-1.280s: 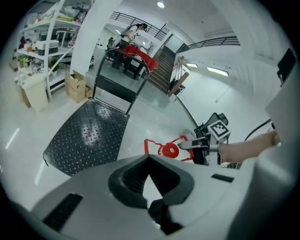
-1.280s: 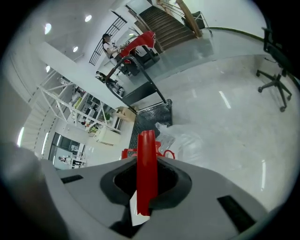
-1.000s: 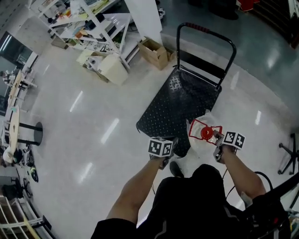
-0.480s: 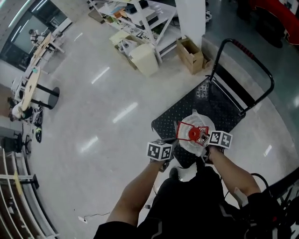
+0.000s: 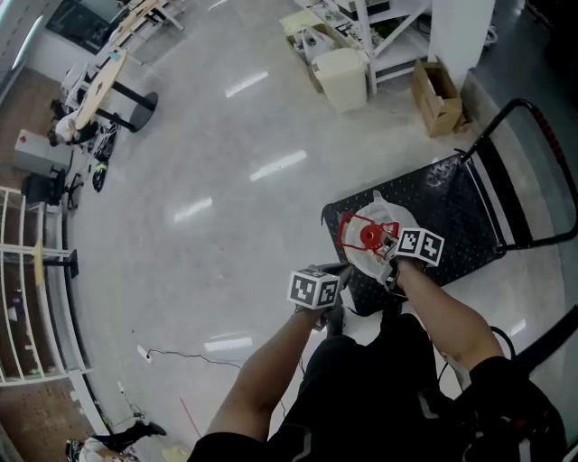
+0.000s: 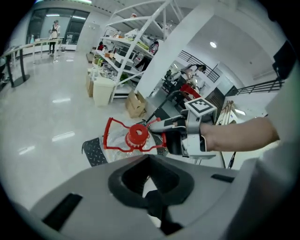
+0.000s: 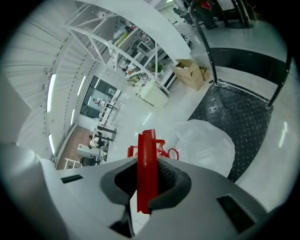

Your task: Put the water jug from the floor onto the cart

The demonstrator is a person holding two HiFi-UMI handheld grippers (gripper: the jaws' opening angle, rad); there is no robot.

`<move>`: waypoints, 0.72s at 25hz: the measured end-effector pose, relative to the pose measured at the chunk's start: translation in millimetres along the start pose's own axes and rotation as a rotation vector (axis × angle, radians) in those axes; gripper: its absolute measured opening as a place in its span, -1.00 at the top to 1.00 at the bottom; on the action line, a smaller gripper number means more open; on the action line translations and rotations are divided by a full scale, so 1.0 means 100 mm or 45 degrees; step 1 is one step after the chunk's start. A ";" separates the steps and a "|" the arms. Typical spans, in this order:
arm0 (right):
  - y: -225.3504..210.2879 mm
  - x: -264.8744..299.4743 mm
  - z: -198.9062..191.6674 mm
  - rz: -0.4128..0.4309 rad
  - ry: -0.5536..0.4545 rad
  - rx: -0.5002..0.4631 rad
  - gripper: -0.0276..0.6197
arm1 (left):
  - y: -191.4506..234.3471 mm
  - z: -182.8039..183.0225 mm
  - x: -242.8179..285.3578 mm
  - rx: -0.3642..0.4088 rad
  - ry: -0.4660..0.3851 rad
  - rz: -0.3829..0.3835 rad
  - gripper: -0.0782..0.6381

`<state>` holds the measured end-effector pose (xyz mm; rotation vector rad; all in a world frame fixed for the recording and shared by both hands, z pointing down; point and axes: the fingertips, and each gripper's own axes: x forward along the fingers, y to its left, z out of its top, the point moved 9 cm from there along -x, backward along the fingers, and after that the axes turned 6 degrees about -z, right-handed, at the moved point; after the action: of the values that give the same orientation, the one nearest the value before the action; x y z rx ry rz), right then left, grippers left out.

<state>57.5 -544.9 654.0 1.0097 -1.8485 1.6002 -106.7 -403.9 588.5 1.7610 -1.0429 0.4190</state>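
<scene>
The clear water jug (image 5: 380, 215) with a red cap and red carry handle hangs over the near left corner of the black cart deck (image 5: 452, 194). My right gripper (image 5: 386, 249) is shut on the red handle (image 7: 146, 151), which stands upright between its pads. In the right gripper view, the jug's body (image 7: 208, 140) lies partly over the deck (image 7: 234, 110) and partly over the floor. I cannot tell whether it rests on the deck. My left gripper (image 5: 340, 271) is beside it on the left, shut and empty. From the left gripper view, the jug (image 6: 136, 137) is just ahead.
The cart's push handle (image 5: 542, 149) rises at the far right. Beyond the cart are a cardboard box (image 5: 436, 93), a white bin (image 5: 346, 77) and white shelving (image 5: 384, 23). A thin cable (image 5: 181, 355) lies on the pale floor at the left.
My right gripper has carried the jug leftward from beside the cart to over its near corner. The left gripper has moved along beside it, and the head view has swung round.
</scene>
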 end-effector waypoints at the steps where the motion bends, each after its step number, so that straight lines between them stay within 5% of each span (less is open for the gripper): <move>1: 0.04 0.07 0.01 0.016 0.008 -0.009 0.79 | 0.04 -0.03 -0.03 -0.015 -0.009 0.013 0.78; 6: 0.13 0.18 0.03 0.096 0.019 -0.070 0.79 | 0.17 -0.18 -0.18 -0.075 -0.048 0.068 0.78; 18: -0.81 -0.18 0.39 0.010 -0.015 0.019 0.79 | 0.01 -0.16 -0.07 -0.028 0.011 0.035 0.78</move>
<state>136.4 -582.0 682.8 1.0217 -1.8532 1.6181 -108.5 -386.3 591.4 1.7254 -1.0624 0.4303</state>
